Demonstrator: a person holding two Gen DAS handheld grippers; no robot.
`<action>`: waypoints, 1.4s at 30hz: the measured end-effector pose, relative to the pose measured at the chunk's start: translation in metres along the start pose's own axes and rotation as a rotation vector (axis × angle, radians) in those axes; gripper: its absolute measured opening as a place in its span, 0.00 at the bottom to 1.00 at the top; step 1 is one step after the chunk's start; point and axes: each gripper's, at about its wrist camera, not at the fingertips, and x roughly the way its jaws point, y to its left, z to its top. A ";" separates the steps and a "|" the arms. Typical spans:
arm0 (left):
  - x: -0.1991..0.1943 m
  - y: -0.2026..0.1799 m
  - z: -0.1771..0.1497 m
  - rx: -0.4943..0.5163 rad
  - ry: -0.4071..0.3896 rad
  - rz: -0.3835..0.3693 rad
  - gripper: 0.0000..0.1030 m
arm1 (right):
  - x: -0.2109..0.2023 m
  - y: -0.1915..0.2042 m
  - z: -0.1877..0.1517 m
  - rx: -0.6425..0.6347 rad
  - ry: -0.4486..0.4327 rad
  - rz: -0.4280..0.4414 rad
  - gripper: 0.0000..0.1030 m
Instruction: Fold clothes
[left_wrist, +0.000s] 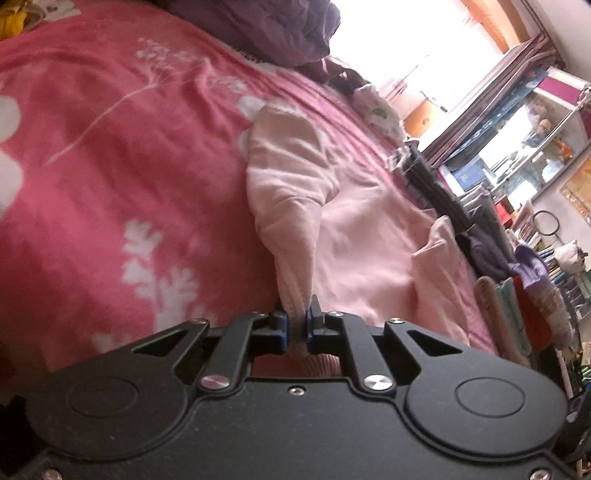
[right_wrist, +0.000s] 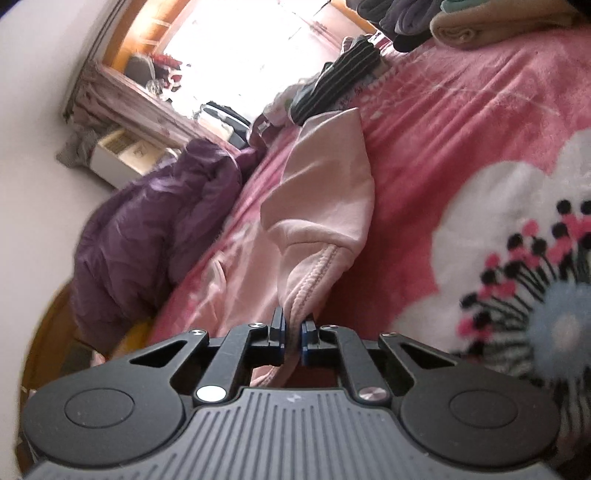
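Left gripper (left_wrist: 297, 325) and right gripper (right_wrist: 293, 332) each pinch a stitched edge of the pale pink soft cotton garment (left_wrist: 354, 236), which trails away across the pink flowered fleece blanket (left_wrist: 110, 166). Judgement: a fold is under way; both held edges need carrying together, level, onto the far part.

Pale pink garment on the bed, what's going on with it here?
A person is working two handheld grippers. The left gripper and the right gripper are each shut on an edge of the pale pink garment, which is lifted at those edges, the rest trailing onto the pink floral blanket. A purple jacket lies bunched nearby.
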 end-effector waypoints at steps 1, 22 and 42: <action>0.001 0.002 -0.002 0.003 0.005 0.007 0.07 | 0.000 0.001 -0.002 -0.014 0.009 -0.017 0.09; -0.021 0.017 0.021 0.091 0.058 0.050 0.47 | -0.025 0.072 -0.033 -0.624 -0.126 -0.243 0.35; 0.051 0.003 0.143 0.187 -0.106 0.023 0.61 | 0.029 0.071 -0.043 -0.653 0.037 -0.110 0.35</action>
